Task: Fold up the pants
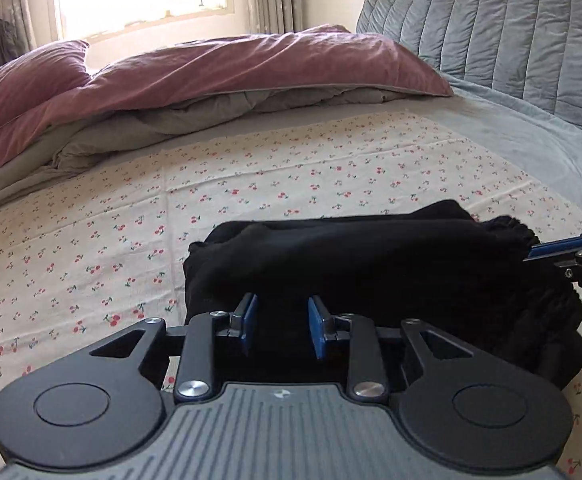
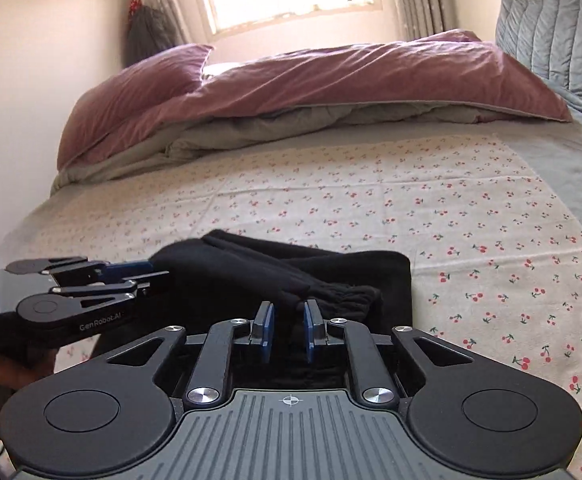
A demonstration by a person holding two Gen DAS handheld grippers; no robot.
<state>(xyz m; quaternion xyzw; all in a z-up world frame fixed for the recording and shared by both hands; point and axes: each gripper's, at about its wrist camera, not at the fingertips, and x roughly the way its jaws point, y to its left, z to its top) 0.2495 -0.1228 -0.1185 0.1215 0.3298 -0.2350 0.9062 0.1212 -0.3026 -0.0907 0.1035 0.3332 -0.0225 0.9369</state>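
- Black pants [image 1: 371, 264], folded into a compact bundle, lying on cherry-print sheet [image 1: 251, 184] of the bed, near its front edge.
- Left hand-held gripper [image 1: 282, 326]: blue pads parted a moderate gap, over the bundle's near edge; dark fabric between the pads, grip on it not discernible.
- Right hand-held gripper [image 2: 288, 330]: pads parted narrowly, at the gathered waistband [image 2: 343, 294]; contact not discernible.
- Pink duvet [image 2: 291, 80] heaped at far side of bed, well apart from the pants.
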